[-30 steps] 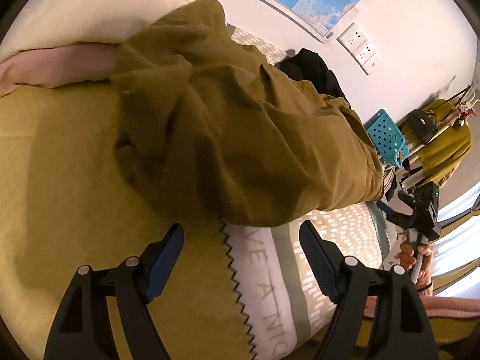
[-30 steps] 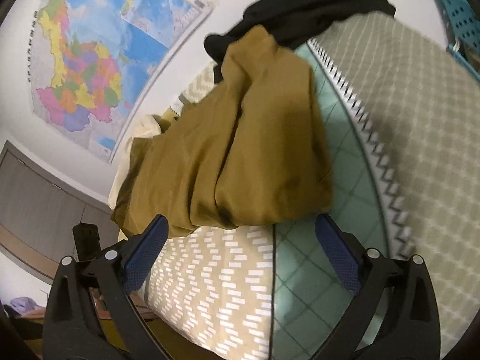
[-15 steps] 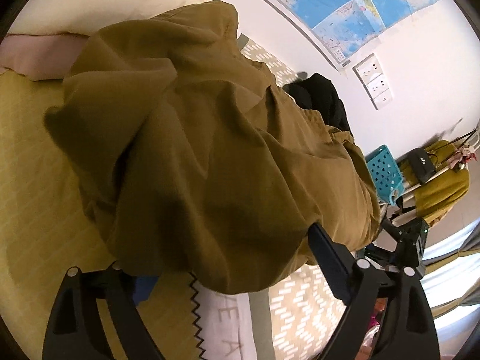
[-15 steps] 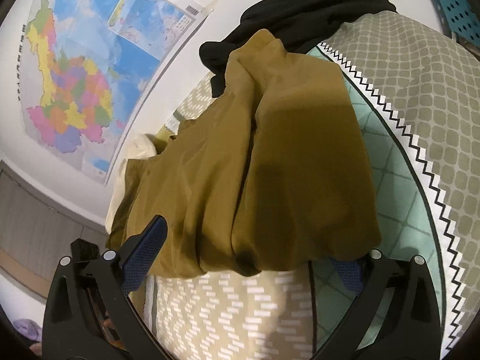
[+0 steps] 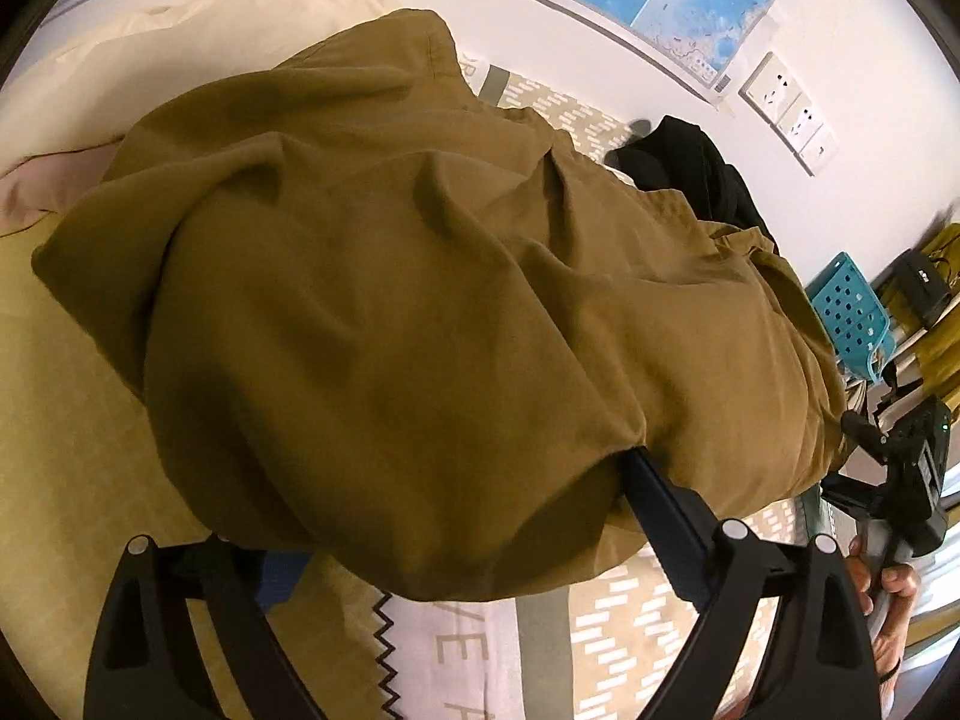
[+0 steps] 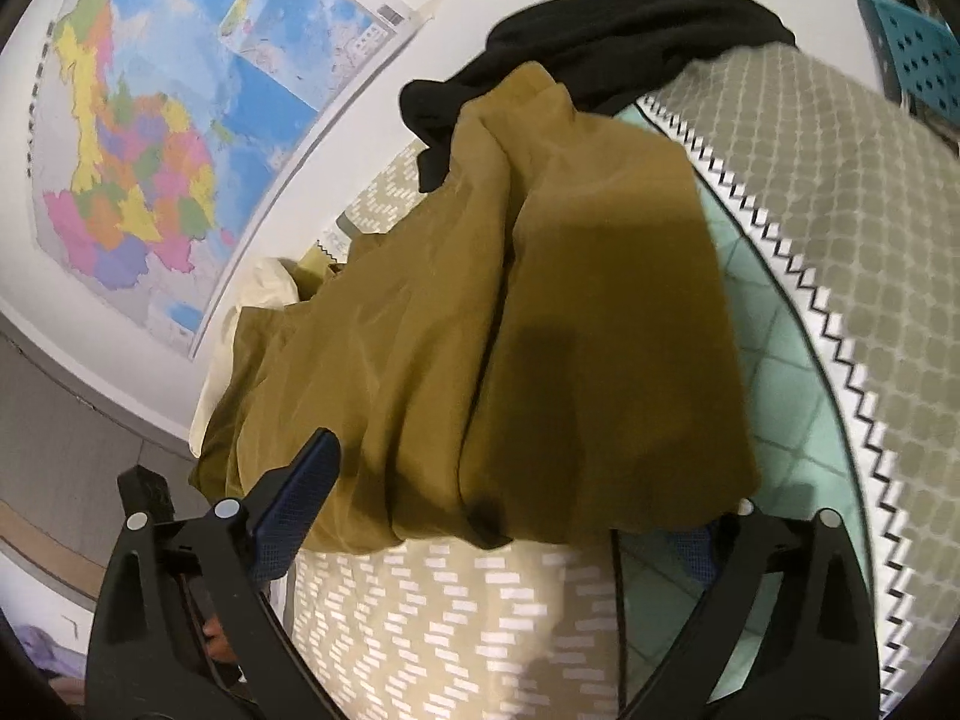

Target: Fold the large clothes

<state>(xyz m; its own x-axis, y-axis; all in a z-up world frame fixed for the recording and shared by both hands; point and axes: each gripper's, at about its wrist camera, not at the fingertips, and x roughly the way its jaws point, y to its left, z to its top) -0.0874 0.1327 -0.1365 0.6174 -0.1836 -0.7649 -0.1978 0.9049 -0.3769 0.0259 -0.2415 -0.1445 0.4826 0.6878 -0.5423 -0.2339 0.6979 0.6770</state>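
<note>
Olive-brown cloth fills most of both views: a large garment [image 5: 420, 300] lies bunched in a rumpled heap on the bed [image 5: 66, 450], over a patchwork of bedding. Under its near edge is a pale strip of fabric [image 5: 474, 648] with faint grey letters; from the left camera I can make out something like "VE" and the start of another letter (the rest is hidden by the garment or runs out of view). Beside it runs a black zigzag trim, then a tan panel of white dashes [image 6: 456, 618].

The left claw [image 5: 456, 546] stands wide open with the garment's hem draped between and over its fingers; the left pad is nearly buried under the cloth, the right finger pokes out from beneath a fold. It has not closed on anything.

The right claw [image 6: 516, 510] is likewise spread wide at the garment's other end, one blue pad showing against the cloth, the other mostly tucked under the hem above a mint-green quilted panel [image 6: 774, 408]. It grips nothing.

A black garment [image 6: 600, 42] lies past the brown one, touching its far end. On the wall hangs a coloured map [image 6: 132, 138]; its printed text is too small to read. White wall sockets [image 5: 786, 114] sit near it, and a teal perforated basket [image 5: 852, 312] stands off the bed's end.
</note>
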